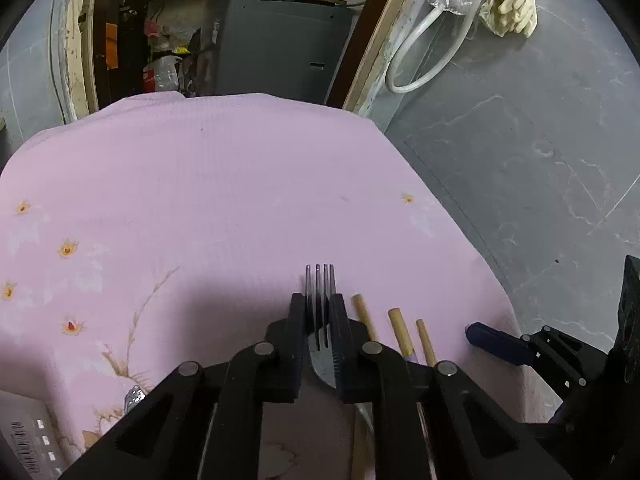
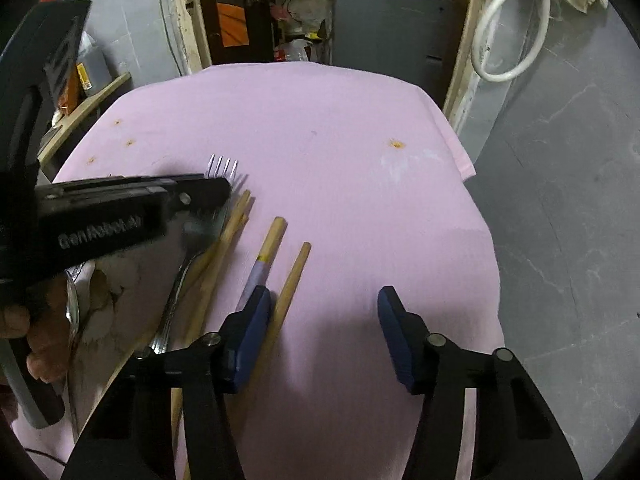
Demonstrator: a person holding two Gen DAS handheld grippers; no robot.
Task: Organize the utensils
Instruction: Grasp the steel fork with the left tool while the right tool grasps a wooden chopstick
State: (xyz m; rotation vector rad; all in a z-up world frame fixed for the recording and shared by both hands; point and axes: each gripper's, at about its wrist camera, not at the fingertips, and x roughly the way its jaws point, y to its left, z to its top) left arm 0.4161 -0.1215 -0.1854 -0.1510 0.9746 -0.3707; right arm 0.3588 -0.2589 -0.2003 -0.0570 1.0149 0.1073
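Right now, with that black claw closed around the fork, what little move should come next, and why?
Probably a small lift of the fork. The left gripper has its pads against the fork's head, while the fork lies on the pink cloth beside the wooden chopsticks. Raising it straight should clear them.

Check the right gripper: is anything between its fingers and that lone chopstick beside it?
Nothing visible. The right gripper is open over bare pink cloth; the lone chopstick lies right beside the outer face of its left finger, not between the fingers.
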